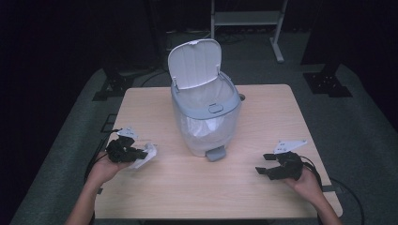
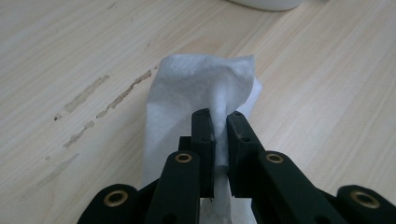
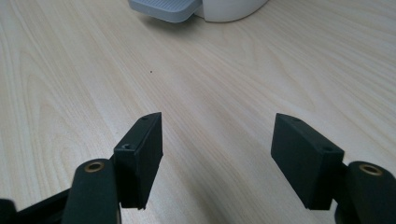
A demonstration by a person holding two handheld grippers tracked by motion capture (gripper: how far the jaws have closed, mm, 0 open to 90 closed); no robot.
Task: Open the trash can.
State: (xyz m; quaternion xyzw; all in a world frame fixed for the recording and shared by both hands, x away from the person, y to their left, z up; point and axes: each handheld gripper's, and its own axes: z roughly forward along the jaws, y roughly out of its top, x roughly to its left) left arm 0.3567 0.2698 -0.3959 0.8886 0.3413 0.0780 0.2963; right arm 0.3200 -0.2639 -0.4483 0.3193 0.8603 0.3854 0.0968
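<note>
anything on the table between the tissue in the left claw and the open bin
Nothing visible: bare wooden table lies between the crumpled white tissue, pinched in the left claw, and the white pedal bin, whose lid stands open.

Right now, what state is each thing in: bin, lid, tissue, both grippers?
Bin: upright on the table, liner inside.
Lid: open, tipped back.
Pedal: nothing touching it.
Tissue: crumpled, pinched in the left gripper.
Left gripper: shut on the tissue.
Right gripper: open, holding nothing, above bare table.
</note>
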